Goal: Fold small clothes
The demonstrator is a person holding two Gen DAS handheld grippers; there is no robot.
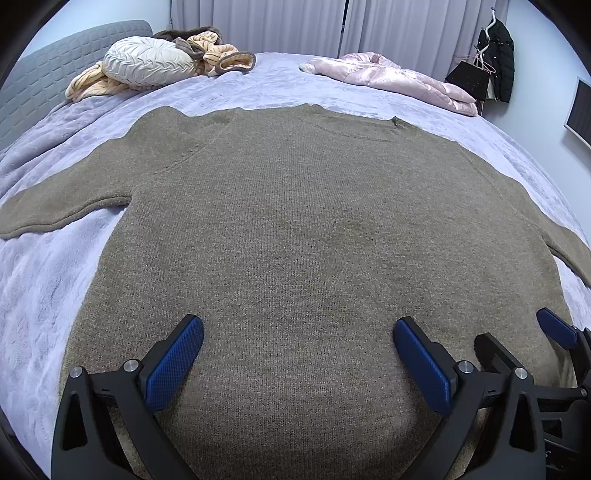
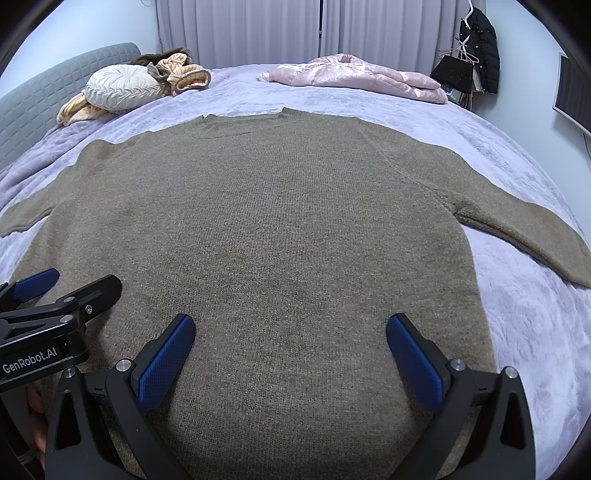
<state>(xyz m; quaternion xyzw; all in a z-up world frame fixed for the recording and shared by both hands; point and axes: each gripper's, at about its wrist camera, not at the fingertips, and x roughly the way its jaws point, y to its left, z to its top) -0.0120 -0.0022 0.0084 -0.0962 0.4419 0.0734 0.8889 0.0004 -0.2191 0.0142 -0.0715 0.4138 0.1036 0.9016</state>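
Sweater: a brown knit sweater (image 1: 295,221) lies flat in the middle of both frames, spread on the bed, neck toward the top of the frame, hem at the bottom under the grippers.
Sleeves: one sleeve (image 1: 62,210) runs out to the left edge of the left wrist view; the other sleeve (image 2: 524,229) runs to the right edge of the right wrist view. Both lie straight on the cover.
Left gripper: the left gripper (image 1: 297,350) is at the bottom of its frame above the hem part, its jaws wide apart and holding nothing.
Right gripper: the right gripper (image 2: 290,347) is at the bottom of its frame, also with jaws wide apart, nothing between them. The two grippers are just beside each other.
Bed cover: the lilac blanket (image 1: 44,288) is bare at the left and right sides of the sweater.
Far edge: a round cushion (image 1: 147,61) at upper left, a pink jacket (image 1: 399,79) at upper right, both well apart from the sweater.
Room edge: a dark coat (image 2: 480,48) hangs at the upper right, beside the curtains (image 2: 258,29).
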